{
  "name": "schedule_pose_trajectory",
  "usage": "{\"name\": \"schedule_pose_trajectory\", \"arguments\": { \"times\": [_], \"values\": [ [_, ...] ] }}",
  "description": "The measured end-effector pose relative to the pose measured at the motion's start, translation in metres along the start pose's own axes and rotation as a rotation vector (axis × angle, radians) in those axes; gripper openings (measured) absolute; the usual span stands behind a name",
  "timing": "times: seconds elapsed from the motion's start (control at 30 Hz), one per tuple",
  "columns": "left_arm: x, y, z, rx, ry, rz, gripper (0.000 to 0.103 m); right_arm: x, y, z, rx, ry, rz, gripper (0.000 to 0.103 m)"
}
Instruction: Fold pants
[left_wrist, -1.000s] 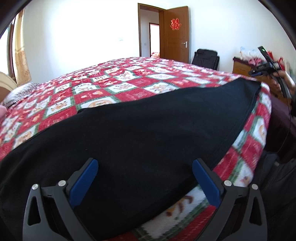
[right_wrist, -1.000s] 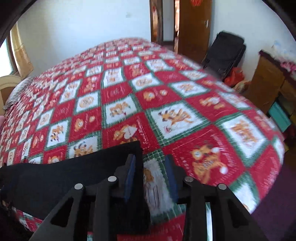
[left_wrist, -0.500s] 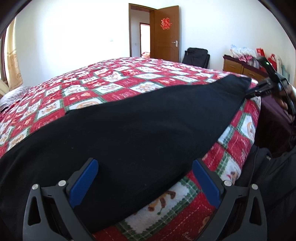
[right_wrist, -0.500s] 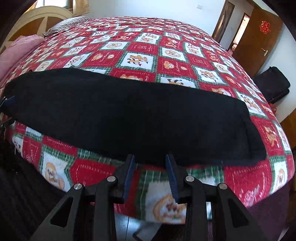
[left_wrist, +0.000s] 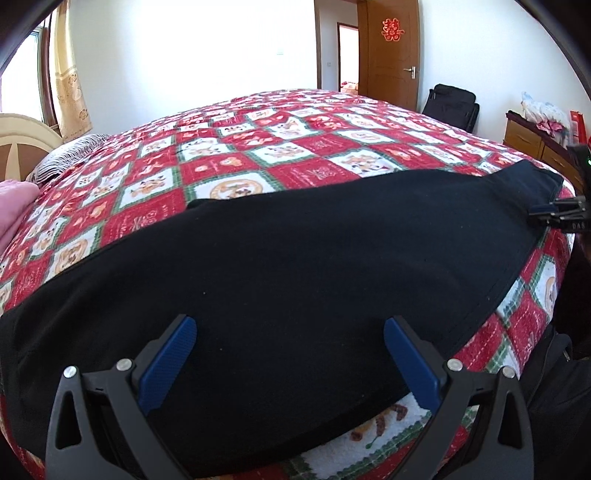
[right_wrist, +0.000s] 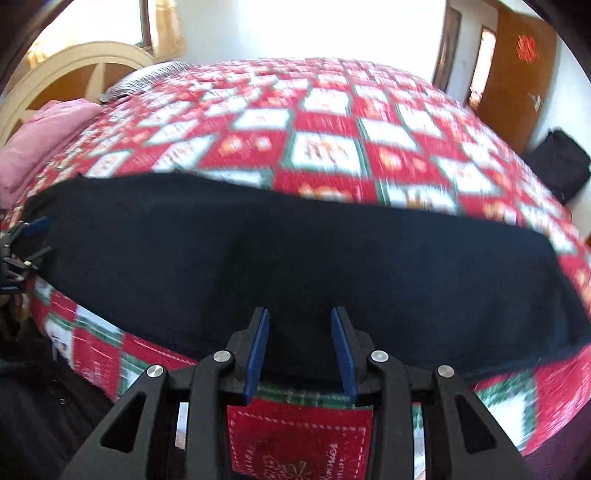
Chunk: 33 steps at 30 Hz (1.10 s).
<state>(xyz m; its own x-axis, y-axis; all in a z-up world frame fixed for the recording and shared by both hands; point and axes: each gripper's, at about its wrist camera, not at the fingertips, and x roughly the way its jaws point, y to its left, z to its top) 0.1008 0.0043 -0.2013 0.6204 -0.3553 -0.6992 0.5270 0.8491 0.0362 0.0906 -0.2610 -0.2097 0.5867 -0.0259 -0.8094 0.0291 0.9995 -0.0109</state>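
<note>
One long black pants (left_wrist: 295, 258) strip lies flat along the quilt (left_wrist: 258, 158) edge.

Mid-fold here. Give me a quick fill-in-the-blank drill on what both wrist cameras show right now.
1. The pants lying on the bed are ____ in colour.
2. The quilt is checked in white, green and ____.
3. The left gripper has its jaws ____.
4. The pads of both grippers are ____.

Missing words: black; red; open; blue
</note>
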Motion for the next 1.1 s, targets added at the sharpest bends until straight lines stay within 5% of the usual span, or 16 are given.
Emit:
{"name": "schedule_pose_trajectory", "arguments": {
  "times": [0.33,0.57,0.77,1.1],
  "values": [
    [-0.01,0.002,0.004,-0.028,0.036,-0.002,0.103,-0.008,-0.005,-0.008,0.007,0.039,0.026,0.037],
    [-0.016,0.012,0.014,-0.062,-0.006,0.029,0.103,-0.047,-0.043,0.0,0.099,-0.137,-0.041,0.045],
    [-0.011,0.018,0.019,-0.102,-0.003,0.034,0.103,-0.033,-0.088,-0.009,0.25,-0.093,-0.045,0.045],
    [0.007,-0.017,0.057,0.004,-0.072,-0.013,0.103,-0.032,-0.085,-0.015,0.166,-0.079,-0.073,0.045]
  ]
}}
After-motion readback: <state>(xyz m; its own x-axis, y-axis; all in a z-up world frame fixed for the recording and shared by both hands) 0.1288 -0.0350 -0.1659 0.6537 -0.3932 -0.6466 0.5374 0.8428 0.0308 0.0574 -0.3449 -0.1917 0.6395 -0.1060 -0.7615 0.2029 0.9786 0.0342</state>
